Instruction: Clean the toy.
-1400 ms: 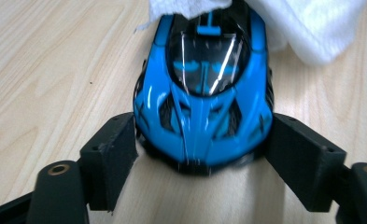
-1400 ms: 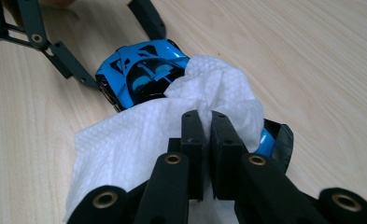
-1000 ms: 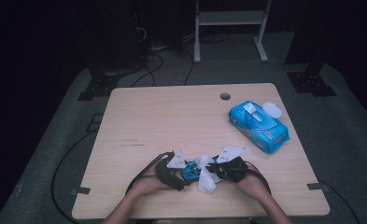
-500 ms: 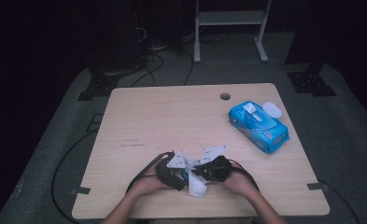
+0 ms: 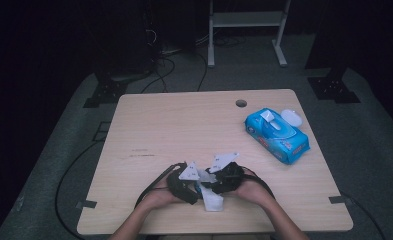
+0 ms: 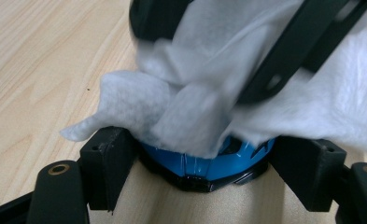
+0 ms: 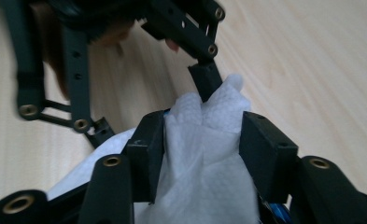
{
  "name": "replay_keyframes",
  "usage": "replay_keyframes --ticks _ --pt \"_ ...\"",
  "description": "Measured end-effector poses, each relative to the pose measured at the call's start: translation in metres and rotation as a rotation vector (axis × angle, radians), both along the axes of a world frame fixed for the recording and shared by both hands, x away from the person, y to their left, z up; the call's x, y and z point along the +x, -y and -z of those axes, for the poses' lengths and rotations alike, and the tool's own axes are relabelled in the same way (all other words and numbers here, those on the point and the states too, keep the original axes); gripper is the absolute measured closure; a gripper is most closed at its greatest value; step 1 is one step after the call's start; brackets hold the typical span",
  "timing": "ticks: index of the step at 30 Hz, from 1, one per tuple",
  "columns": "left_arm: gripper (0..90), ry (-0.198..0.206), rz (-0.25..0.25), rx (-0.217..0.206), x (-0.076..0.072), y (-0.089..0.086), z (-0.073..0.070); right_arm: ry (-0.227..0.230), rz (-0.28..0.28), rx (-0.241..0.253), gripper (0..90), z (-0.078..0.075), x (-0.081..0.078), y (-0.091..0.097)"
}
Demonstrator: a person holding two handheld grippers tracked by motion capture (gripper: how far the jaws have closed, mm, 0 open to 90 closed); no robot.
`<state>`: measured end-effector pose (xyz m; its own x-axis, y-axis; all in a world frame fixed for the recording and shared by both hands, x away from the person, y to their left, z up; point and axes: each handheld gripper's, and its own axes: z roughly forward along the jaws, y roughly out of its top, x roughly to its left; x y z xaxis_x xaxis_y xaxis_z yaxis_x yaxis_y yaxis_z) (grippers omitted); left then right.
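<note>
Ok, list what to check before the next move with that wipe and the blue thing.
1. Left gripper clamped on the blue object: ok, both jaws press its sides.
2. Right gripper gripping the wipe: not ok, its jaws have just been opening and the wipe sits loose between them.
3. Wipe covers the blue object: ok, draped over its top.
4. Blue object resting on the table: cannot tell.
5. Wipes pack out of the way: ok, apart at the right, lid open.
</note>
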<state>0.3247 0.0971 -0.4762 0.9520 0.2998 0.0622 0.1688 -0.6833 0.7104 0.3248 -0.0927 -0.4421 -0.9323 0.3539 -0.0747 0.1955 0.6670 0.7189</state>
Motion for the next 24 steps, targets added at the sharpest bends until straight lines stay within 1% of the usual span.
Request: replay_keyframes --ticks 2,4,5,6,7,9,11,14,15,17,19,20,22,23,24 --pt "25.0 -0.004 0.000 0.001 0.000 0.000 0.000 -0.016 -0.002 -0.031 57.1 0.006 0.002 -0.006" --pt "25.0 -0.002 0.003 0.004 0.000 -0.001 0.000 0.010 0.013 -0.030 67.7 0.008 0.000 -0.006" --pt "25.0 -0.002 0.003 0.004 0.000 -0.001 0.000 0.009 0.014 -0.024 74.0 0.007 0.000 -0.005" --pt "25.0 -0.002 0.003 0.001 0.000 0.000 0.000 0.006 0.015 -0.025 77.6 0.006 0.000 -0.004" --pt "25.0 -0.002 0.003 0.001 0.000 -0.001 0.000 0.007 0.016 -0.027 79.4 0.005 -0.001 -0.002" --pt "25.0 -0.002 0.003 0.001 0.000 -0.001 0.000 0.008 0.011 -0.028 80.3 0.004 -0.002 -0.001" --pt "25.0 -0.002 0.003 0.002 0.000 0.000 0.000 -0.009 -0.003 -0.026 81.9 0.004 -0.006 -0.001" --pt "25.0 -0.002 0.001 0.005 0.000 0.000 -0.001 -0.019 -0.034 -0.025 82.6 0.007 -0.009 -0.010" --pt "25.0 -0.002 -0.001 0.004 0.000 0.000 -0.001 -0.015 -0.043 -0.021 82.9 0.009 -0.010 -0.012" --pt "25.0 -0.001 0.000 0.007 0.000 -0.001 -0.001 -0.015 -0.043 -0.022 83.0 0.009 -0.011 -0.013" --pt "25.0 -0.001 0.000 0.004 0.000 0.000 0.000 -0.020 -0.052 -0.023 83.1 0.008 -0.010 -0.011" --pt "25.0 -0.002 0.000 0.003 0.000 -0.001 0.000 -0.018 -0.057 -0.033 83.3 0.006 -0.009 -0.004" --pt "25.0 -0.002 0.003 0.005 0.000 -0.001 0.000 -0.022 -0.042 -0.024 83.3 0.003 -0.009 0.005" --pt "25.0 -0.002 0.003 0.005 0.000 -0.001 0.000 -0.022 -0.042 -0.024 83.3 0.003 -0.009 0.005" --pt "25.0 -0.003 0.002 0.002 0.000 -0.001 0.000 -0.029 -0.021 -0.008 83.5 0.002 -0.008 0.013"
